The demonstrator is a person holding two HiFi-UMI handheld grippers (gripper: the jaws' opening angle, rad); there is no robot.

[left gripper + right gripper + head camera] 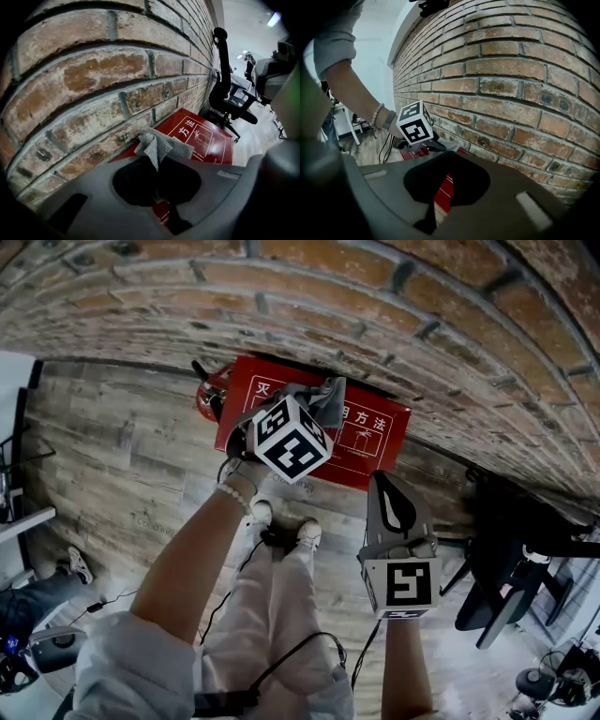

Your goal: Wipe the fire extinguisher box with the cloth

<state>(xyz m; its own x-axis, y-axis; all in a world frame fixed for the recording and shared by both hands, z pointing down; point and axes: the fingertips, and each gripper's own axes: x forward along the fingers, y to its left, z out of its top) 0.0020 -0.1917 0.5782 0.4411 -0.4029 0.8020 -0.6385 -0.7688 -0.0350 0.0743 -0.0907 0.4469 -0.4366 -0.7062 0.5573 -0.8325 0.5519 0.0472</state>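
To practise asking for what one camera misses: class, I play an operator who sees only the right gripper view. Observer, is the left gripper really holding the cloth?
Observer: Yes. The left gripper view shows the left gripper with its jaws shut on the grey cloth, which bunches up above them.
Operator: Where on the box is the cloth?
Observer: At the red box lid's edge nearest the brick wall.
Operator: What stands to the side of my gripper?
Observer: In the head view, a black office chair stands to the right of the right gripper.
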